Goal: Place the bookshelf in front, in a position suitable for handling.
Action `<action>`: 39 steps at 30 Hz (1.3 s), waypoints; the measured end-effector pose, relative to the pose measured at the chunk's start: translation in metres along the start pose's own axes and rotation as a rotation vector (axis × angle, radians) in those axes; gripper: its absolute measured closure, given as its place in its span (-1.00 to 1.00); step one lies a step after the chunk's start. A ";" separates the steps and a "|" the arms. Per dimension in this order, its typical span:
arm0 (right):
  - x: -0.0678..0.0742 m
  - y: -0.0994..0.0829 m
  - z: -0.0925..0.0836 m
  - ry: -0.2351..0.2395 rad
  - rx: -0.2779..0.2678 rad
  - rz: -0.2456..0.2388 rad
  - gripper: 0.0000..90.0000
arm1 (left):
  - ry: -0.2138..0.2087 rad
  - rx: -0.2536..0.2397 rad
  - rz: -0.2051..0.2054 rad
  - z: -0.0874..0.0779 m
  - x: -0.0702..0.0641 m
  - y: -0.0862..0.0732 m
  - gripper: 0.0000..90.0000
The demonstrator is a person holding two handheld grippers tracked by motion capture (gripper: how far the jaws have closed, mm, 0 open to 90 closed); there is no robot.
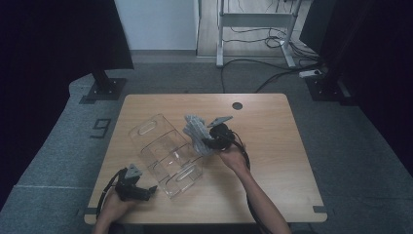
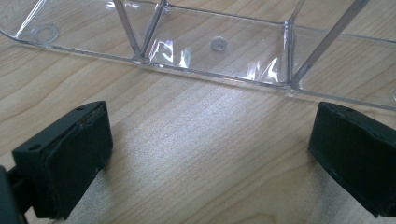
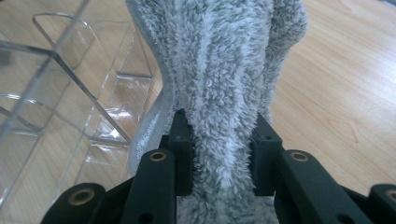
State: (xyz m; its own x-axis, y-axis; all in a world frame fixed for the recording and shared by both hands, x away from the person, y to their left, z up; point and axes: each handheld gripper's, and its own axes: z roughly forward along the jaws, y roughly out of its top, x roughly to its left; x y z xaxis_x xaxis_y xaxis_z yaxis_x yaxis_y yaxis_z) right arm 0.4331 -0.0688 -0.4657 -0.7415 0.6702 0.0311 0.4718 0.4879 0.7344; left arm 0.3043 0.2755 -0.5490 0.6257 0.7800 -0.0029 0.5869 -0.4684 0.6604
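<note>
Right tongs (image 3: 223,154) clamped on a grey fluffy cloth (image 3: 224,70), pads pressed into its bunched middle, cloth lifted off the desk (image 3: 336,93) just beside the clear divided bin (image 3: 56,107); same grip seen from above at desk centre, cloth (image 1: 196,132) at the bin's right edge. Left tongs (image 2: 210,158) spread wide with bare wood between the pads, held low near the bin's side wall (image 2: 224,56), at the desk's near left corner (image 1: 146,191).
</note>
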 end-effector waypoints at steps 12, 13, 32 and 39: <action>0.001 -0.003 -0.021 0.003 0.000 -0.023 0.49 | 0.001 0.000 -0.001 0.000 0.000 0.000 -1.00; 0.001 -0.004 -0.023 0.003 0.001 -0.022 0.49 | 0.000 0.001 -0.001 0.000 0.000 0.000 -1.00; -0.008 -0.030 -0.061 -0.003 -0.015 0.001 0.49 | 0.001 0.001 -0.002 0.000 0.000 0.000 -1.00; -0.014 -0.043 -0.076 -0.013 -0.023 0.015 0.50 | 0.000 0.002 -0.001 0.000 0.000 0.000 -1.00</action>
State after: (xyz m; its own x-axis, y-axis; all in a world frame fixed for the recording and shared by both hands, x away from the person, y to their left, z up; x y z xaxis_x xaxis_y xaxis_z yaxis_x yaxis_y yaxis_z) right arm 0.3868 -0.1416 -0.4456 -0.7280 0.6848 0.0333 0.4716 0.4650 0.7493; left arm 0.3043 0.2754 -0.5488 0.6251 0.7805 -0.0031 0.5886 -0.4688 0.6587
